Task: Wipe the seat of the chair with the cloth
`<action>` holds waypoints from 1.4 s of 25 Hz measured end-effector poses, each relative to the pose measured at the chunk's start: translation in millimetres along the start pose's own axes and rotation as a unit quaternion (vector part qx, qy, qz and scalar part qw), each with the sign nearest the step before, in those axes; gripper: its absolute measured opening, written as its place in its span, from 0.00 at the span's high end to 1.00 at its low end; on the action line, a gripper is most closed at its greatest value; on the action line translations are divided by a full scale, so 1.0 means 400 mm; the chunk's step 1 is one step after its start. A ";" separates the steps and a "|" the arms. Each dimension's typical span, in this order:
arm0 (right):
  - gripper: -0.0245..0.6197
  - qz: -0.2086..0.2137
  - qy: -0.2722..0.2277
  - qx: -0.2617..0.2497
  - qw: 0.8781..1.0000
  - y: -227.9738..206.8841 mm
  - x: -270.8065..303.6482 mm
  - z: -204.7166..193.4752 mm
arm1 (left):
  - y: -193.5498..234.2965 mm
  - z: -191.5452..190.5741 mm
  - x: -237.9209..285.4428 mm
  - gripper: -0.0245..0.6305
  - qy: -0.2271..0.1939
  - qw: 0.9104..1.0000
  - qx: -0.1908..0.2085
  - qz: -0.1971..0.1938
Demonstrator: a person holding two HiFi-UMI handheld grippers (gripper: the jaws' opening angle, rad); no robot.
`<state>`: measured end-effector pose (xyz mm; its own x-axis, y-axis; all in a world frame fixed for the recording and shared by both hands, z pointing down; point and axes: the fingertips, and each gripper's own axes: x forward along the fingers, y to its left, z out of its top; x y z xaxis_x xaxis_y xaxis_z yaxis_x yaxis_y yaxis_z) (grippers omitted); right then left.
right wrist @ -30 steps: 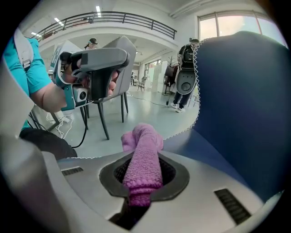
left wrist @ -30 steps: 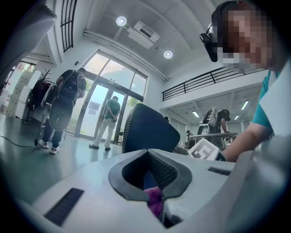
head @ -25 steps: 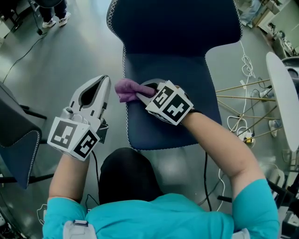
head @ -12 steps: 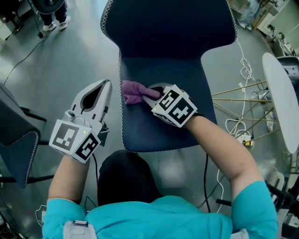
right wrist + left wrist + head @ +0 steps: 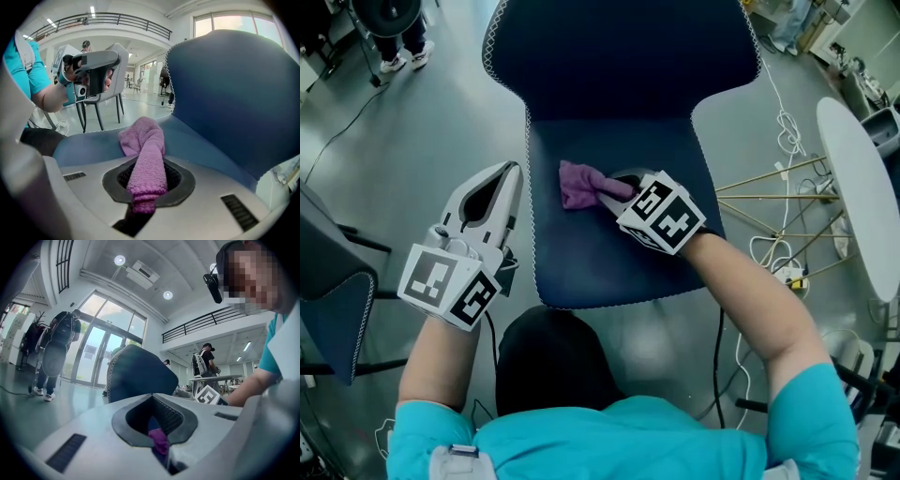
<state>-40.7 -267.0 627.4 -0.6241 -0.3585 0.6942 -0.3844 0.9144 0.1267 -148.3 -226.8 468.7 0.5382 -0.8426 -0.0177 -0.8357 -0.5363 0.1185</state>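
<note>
Two grippers, one cloth, one chair in use. Far left in the head view, a second dark blue chair (image 5: 333, 281) is partly cut off at the edge. The left gripper (image 5: 512, 171) hangs over the grey floor (image 5: 441, 112) just beside the seat's left edge, its fingers pressed together at the tips and holding nothing. The left gripper view only shows purple through the gap, further off.

The one purple terry cloth (image 5: 579, 183) lies bunched on the dark blue padded chair seat (image 5: 609, 258), left of centre, near the backrest (image 5: 619, 56). The right gripper (image 5: 617, 189) is low over the seat, fingers pinching the cloth. The head view hides that grip under the marker cube. The right gripper view shows it plainly, with a rolled end of the cloth between the fingers and the rest resting on the seat.

Far right, one white round worktop (image 5: 862, 197) stands well apart. Only the left gripper view shows standing people by glass doors (image 5: 93, 357).
</note>
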 end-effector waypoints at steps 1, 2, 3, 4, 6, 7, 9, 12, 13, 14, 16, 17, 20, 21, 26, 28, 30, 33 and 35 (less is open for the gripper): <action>0.89 -0.002 0.001 0.002 1.000 -0.006 -0.005 -0.008 | -0.003 -0.002 0.002 0.96 0.001 1.000 0.000 -0.001; 0.89 -0.004 0.002 0.004 1.000 -0.011 -0.010 -0.014 | -0.005 -0.004 0.004 0.96 0.001 1.000 0.000 -0.002; 0.89 -0.007 0.003 0.006 1.000 -0.017 -0.015 -0.020 | -0.005 -0.005 0.006 0.96 0.002 1.000 0.000 -0.003; 0.89 -0.009 0.004 0.008 1.000 -0.023 -0.019 -0.025 | -0.006 -0.005 0.007 0.96 0.002 1.000 0.000 -0.004; 0.89 -0.012 0.006 0.011 1.000 -0.034 -0.030 -0.036 | -0.009 -0.003 0.011 0.96 0.002 1.000 0.001 -0.005; 0.89 -0.013 0.007 0.012 1.000 -0.040 -0.036 -0.043 | -0.012 -0.001 0.014 0.96 0.002 1.000 0.001 -0.006; 0.89 -0.016 0.009 0.016 1.000 -0.051 -0.047 -0.054 | -0.016 0.001 0.019 0.96 0.002 1.000 0.002 -0.007; 0.89 -0.022 0.011 0.019 1.000 -0.062 -0.058 -0.066 | -0.016 0.003 0.021 0.96 0.002 1.000 0.003 -0.010; 0.89 -0.024 0.012 0.020 0.999 -0.064 -0.060 -0.070 | -0.015 0.004 0.019 0.96 0.002 1.000 0.003 -0.010; 0.89 -0.026 0.013 0.021 0.999 -0.066 -0.063 -0.073 | -0.013 0.005 0.017 0.96 0.002 1.000 0.004 -0.011; 0.89 -0.030 0.016 0.022 0.999 -0.075 -0.073 -0.084 | -0.014 0.005 0.017 0.96 0.002 1.000 0.005 -0.011; 0.89 -0.033 0.018 0.023 0.999 -0.082 -0.080 -0.091 | -0.015 0.004 0.018 0.96 0.002 1.000 0.005 -0.011; 0.89 -0.041 0.022 0.031 0.998 -0.104 -0.101 -0.118 | -0.018 -0.001 0.018 0.96 0.004 1.000 0.004 -0.010; 0.89 -0.044 0.024 0.033 0.998 -0.109 -0.107 -0.126 | -0.018 -0.002 0.017 0.96 0.005 1.000 0.003 -0.010; 0.89 -0.060 0.034 0.035 0.997 -0.134 -0.136 -0.160 | -0.018 -0.004 0.013 0.96 0.006 1.000 0.002 -0.010; 0.89 -0.067 0.039 0.038 0.996 -0.148 -0.151 -0.177 | -0.023 -0.002 0.015 0.96 0.005 1.000 0.003 -0.011; 0.89 -0.074 0.044 0.039 0.996 -0.160 -0.164 -0.196 | -0.030 -0.002 0.017 0.96 0.004 1.000 0.004 -0.013; 0.89 -0.081 0.049 0.041 0.995 -0.172 -0.178 -0.217 | -0.038 -0.004 0.015 0.96 0.005 1.000 0.004 -0.014; 0.89 -0.083 0.050 0.043 0.994 -0.177 -0.186 -0.226 | -0.041 -0.002 0.013 0.96 0.004 1.000 0.006 -0.014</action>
<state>94.3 -287.9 630.8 -0.4781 -0.4793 0.7360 -0.5363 0.8229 0.1875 -131.8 -222.3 467.4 0.5626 -0.8267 -0.0123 -0.8213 -0.5605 0.1066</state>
